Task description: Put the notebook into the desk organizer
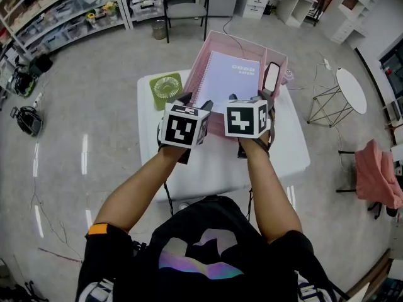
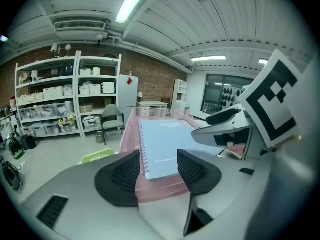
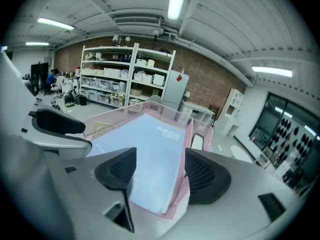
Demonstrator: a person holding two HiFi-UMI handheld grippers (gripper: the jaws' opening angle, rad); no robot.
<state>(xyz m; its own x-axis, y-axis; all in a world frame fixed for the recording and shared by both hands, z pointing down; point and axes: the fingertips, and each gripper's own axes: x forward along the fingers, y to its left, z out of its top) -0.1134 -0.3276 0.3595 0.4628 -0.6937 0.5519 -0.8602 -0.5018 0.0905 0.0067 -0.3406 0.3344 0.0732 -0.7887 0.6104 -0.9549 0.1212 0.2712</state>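
The notebook (image 1: 228,79) is lying flat inside the pink desk organizer (image 1: 203,58), which is sitting on the white table (image 1: 283,156). I am holding the left gripper (image 1: 196,100) and the right gripper (image 1: 247,97) just at its near edge, both with fingers spread wide and gripping nothing.

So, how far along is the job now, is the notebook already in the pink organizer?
Done: the notebook lies flat inside the pink desk organizer. In hand: nothing; the left gripper and the right gripper both stand open at the organizer's near edge, and no pad presses on the notebook. Left: probably only drawing the grippers back.
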